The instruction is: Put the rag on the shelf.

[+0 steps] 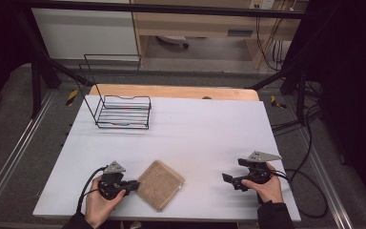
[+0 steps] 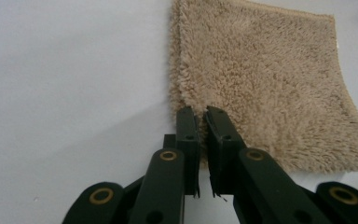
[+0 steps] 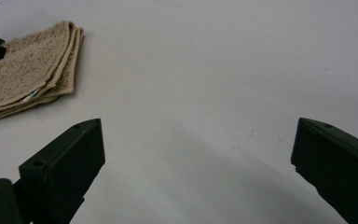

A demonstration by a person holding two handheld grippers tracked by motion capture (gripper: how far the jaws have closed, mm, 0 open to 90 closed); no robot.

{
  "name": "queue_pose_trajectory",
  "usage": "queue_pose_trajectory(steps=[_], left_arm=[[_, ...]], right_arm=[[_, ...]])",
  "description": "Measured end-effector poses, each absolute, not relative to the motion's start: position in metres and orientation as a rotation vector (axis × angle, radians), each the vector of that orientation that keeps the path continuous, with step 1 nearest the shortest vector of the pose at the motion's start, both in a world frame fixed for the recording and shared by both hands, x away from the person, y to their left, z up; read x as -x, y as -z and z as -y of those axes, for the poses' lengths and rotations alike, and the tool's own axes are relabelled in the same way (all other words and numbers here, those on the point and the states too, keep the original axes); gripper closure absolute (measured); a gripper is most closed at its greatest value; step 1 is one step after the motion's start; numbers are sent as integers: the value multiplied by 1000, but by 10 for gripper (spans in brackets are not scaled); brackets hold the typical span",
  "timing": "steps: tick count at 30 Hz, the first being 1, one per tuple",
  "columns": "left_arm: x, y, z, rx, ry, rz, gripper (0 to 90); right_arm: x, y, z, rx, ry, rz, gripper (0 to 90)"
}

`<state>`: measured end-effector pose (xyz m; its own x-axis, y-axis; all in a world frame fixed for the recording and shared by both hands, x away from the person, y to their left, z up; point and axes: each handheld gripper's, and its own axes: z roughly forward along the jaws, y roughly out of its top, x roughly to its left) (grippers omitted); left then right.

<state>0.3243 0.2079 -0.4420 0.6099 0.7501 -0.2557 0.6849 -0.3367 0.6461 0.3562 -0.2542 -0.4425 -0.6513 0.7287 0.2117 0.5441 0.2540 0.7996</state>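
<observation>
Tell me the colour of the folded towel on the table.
Beige, a light tan; the folded towel shows best in the left gripper view.

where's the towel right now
In the high view the folded towel lies at the table's near edge, left of centre, its left edge at the left gripper's tips.

Looks like a lab or test bay: white-topped table (image 1: 209,133) ringed by a black metal frame (image 1: 171,8), loose cables (image 1: 310,143) trailing over grey carpet at right, aluminium floor rails (image 1: 9,157) at left, plain wooden bench (image 1: 195,24) at the far wall.
</observation>
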Motion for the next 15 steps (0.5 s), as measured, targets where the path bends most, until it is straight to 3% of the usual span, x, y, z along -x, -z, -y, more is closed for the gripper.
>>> queue_pose_trajectory(steps=[15], left_arm=[[-352, 432, -218, -2137, -119, -1117, 846]], right_arm=[[-356, 443, 252, -1213, -1360, -2312, 34]])
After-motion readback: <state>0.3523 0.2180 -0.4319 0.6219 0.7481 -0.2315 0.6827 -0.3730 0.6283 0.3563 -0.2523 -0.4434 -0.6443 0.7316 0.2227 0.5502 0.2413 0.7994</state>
